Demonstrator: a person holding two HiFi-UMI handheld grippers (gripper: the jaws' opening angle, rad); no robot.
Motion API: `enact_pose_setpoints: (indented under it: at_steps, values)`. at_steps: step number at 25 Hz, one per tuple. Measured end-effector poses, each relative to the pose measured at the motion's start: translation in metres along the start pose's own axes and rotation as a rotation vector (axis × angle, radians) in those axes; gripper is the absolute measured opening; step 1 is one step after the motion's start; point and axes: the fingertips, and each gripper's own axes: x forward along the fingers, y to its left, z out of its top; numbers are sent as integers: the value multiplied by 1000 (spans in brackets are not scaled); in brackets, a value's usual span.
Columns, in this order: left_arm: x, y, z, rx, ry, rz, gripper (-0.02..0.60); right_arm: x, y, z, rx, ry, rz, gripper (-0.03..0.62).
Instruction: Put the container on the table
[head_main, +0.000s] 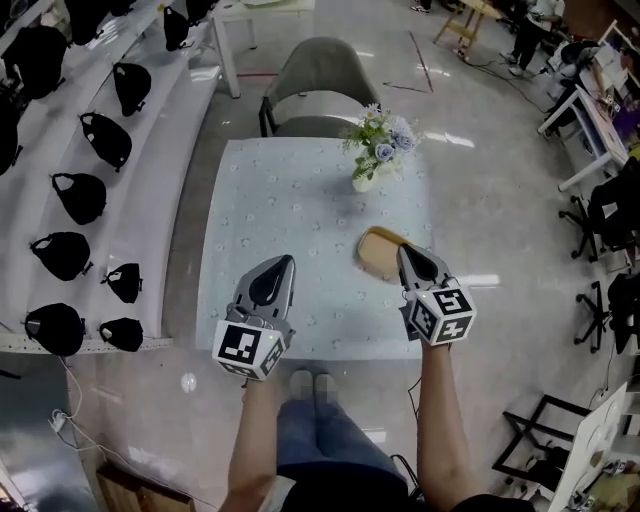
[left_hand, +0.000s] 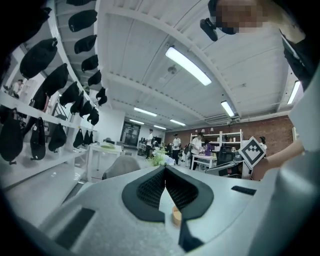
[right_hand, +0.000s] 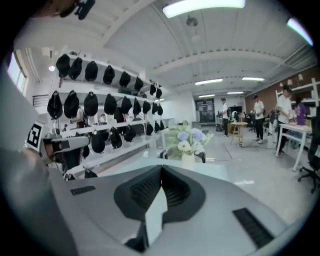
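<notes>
A tan, shallow oval container (head_main: 377, 252) lies on the table's pale blue patterned cloth (head_main: 270, 190), at the right side. My right gripper (head_main: 403, 250) hovers over its right end, shut, and hides part of it. In the right gripper view the jaws (right_hand: 161, 168) meet at the tips and only cloth shows between them. My left gripper (head_main: 287, 260) is shut over the table's front middle, well left of the container. Through the narrow gap under its closed tips (left_hand: 165, 169), a bit of the tan container (left_hand: 176, 215) shows.
A small vase of flowers (head_main: 380, 145) stands at the table's far right, beyond the container. A grey chair (head_main: 315, 85) is pushed in at the far side. White shelves with black caps (head_main: 80, 195) run along the left. The table's front edge (head_main: 300, 352) is close to my legs.
</notes>
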Motion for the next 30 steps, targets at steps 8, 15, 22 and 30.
enact_pose_setpoints:
  at_steps: [8, 15, 22, 30]
  values:
    - [-24, 9, 64, 61, -102, 47, 2, -49, 28, 73, 16, -240, -26, -2]
    - [-42, 5, 101, 92, -153, 64, 2, -81, 43, 101, 9, -334, -37, -2]
    - [-49, -4, 114, 109, -175, 44, 2, -99, 46, 99, 39, -371, -42, -2]
    - [-51, -17, 116, 117, -175, 27, 2, -110, 51, 95, 32, -368, -36, -2]
